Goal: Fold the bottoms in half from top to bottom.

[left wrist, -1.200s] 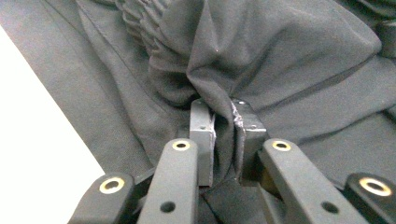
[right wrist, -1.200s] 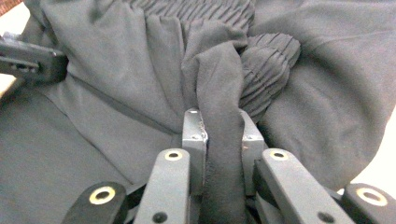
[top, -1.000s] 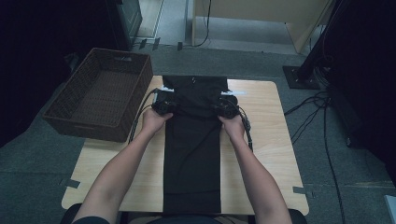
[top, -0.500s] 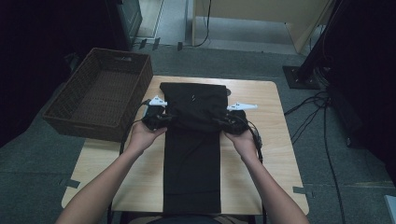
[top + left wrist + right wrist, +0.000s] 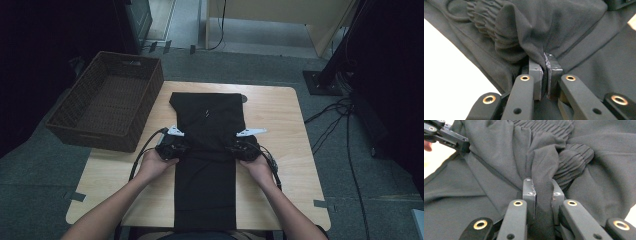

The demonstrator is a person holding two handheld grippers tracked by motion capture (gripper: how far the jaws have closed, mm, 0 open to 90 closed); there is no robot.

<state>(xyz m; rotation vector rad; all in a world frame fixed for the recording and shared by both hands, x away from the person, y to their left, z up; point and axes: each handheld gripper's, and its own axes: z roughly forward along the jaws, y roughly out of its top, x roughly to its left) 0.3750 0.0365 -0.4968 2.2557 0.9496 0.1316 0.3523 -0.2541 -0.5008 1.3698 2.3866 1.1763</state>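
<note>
Black trousers [image 5: 207, 120] lie lengthwise down the middle of the wooden table [image 5: 280, 115], their far part doubled back toward the person. My left gripper [image 5: 172, 147] holds the trousers' left edge and is shut on a bunch of gathered cloth [image 5: 544, 27], pinched between its pads [image 5: 535, 71]. My right gripper [image 5: 242, 148] holds the right edge, shut on a fold of the elastic waistband cloth [image 5: 544, 165]. In the right gripper view the left gripper [image 5: 444, 133] shows at the top left.
A dark wicker basket [image 5: 107, 100] stands off the table's left far corner. Cables [image 5: 345, 125] run over the floor to the right. A stand base [image 5: 322, 82] sits behind the table's right side. Bare wood shows on both sides of the trousers.
Both grippers have come back toward the person from the far end of the table, carrying the waistband with them. The trousers' far part now lies folded over the middle.
</note>
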